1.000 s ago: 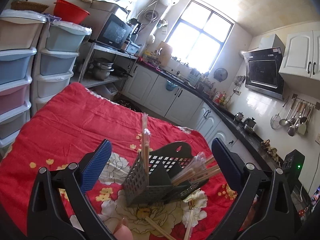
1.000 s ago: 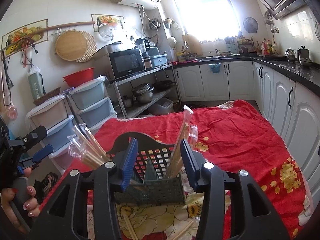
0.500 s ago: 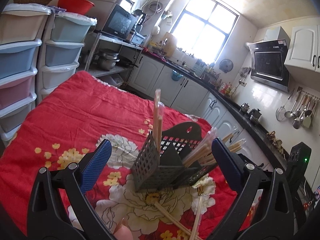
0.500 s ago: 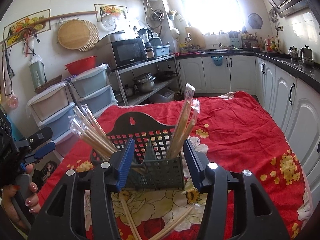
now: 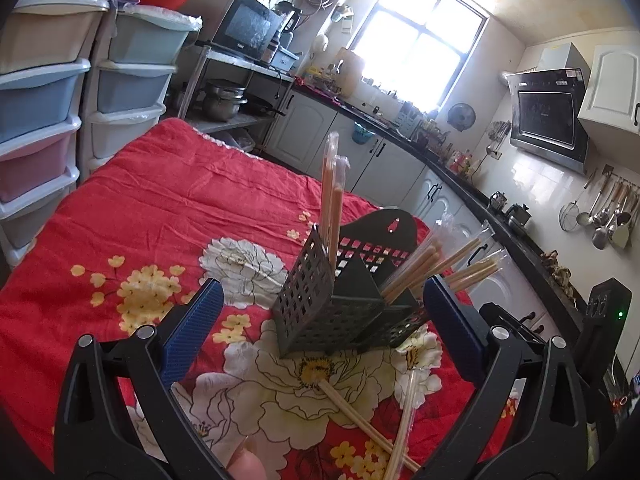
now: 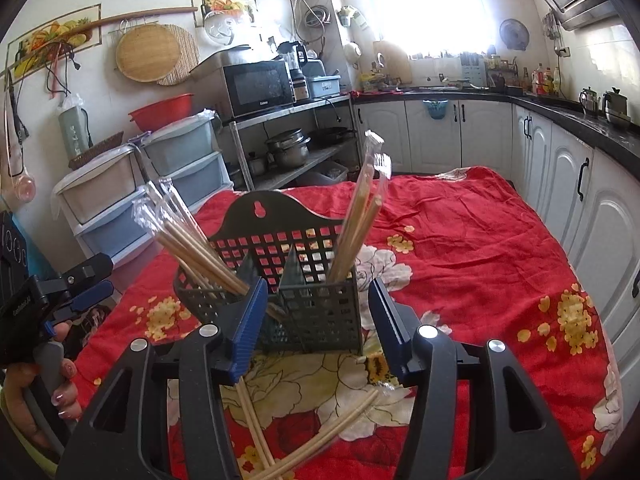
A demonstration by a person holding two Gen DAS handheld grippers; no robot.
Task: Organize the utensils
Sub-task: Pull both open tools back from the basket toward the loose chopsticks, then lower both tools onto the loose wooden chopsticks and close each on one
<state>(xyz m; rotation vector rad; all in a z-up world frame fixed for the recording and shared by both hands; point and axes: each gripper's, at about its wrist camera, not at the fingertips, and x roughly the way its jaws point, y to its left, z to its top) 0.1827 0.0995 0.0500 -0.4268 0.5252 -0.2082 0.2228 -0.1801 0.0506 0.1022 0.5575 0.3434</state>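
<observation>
A dark grey mesh utensil holder stands on the red floral tablecloth. Wrapped wooden chopsticks stand in its compartments: a leaning bundle in one and a pair in the other. More wrapped chopsticks lie loose on the cloth before the holder. My left gripper is open and empty, just short of the holder. My right gripper is open and empty, its fingers either side of the holder's near face. The left gripper also shows at the left edge of the right wrist view.
Stacked plastic drawers stand beyond the table's left side. A metal shelf with a microwave and pots lies behind. White cabinets and a dark counter run along the right. The cloth extends far beyond the holder.
Both grippers have pulled back and down from the holder, so it looks farther off and the loose chopsticks on the cloth show more. The right gripper's jaws have spread wider.
</observation>
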